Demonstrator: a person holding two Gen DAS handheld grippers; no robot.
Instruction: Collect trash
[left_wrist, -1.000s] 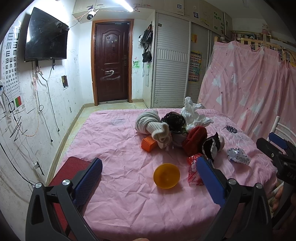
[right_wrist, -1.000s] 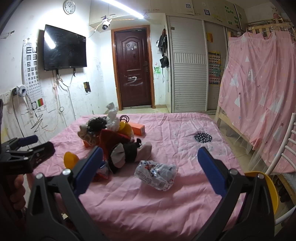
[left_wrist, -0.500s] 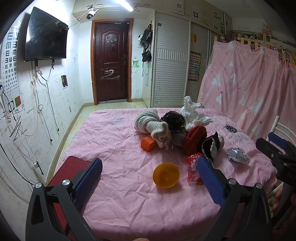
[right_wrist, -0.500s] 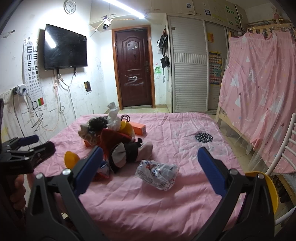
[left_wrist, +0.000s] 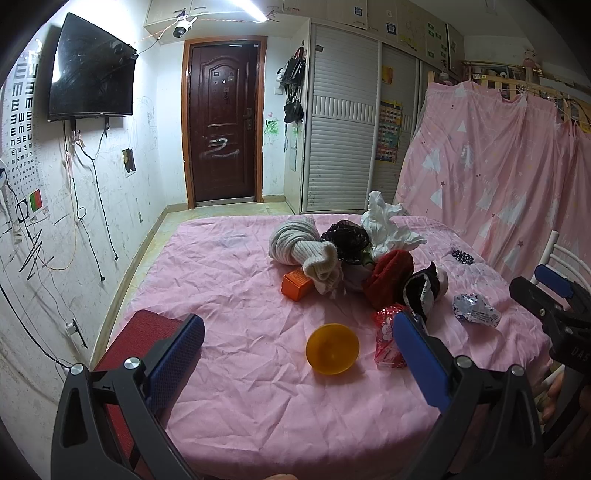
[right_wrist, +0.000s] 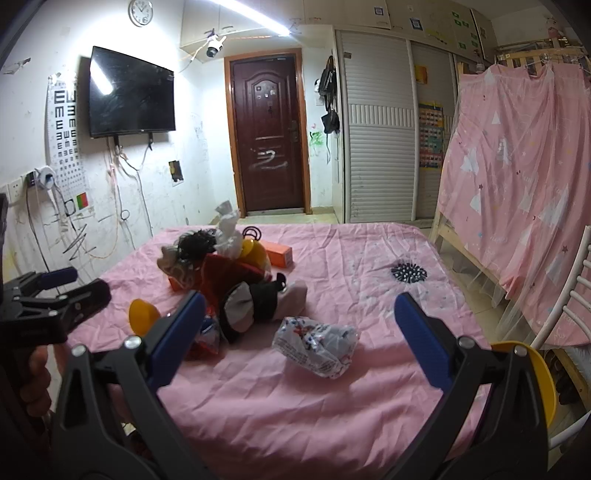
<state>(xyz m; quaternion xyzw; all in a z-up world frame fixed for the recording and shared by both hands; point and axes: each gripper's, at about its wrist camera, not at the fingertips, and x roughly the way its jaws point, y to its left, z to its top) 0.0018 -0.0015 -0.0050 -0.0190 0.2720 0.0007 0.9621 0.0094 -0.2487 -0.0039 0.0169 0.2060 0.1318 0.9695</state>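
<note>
A crumpled silver-white wrapper (right_wrist: 317, 346) lies on the pink tablecloth (right_wrist: 369, 266) just ahead of my right gripper (right_wrist: 300, 336), which is open and empty. The same wrapper (left_wrist: 475, 309) shows at the right in the left wrist view. A red crumpled wrapper (left_wrist: 386, 334) lies beside an orange bowl (left_wrist: 332, 349), just past the right finger of my open left gripper (left_wrist: 295, 354). White crumpled paper (left_wrist: 386, 225) sticks up from the pile behind. An orange box (left_wrist: 296, 283) sits left of the pile.
A heap of clothes lies mid-table: a cream knit hat (left_wrist: 303, 249), a red knit piece (left_wrist: 391, 277), black fabric (left_wrist: 347, 238). A red chair seat (left_wrist: 140, 343) is at the left edge, a white chair (right_wrist: 565, 317) at the right, a yellow bin (right_wrist: 535, 376) low right.
Both grippers stay open; each view has crept very slightly, the right one nearer the silver wrapper. Nothing on the table has moved.
</note>
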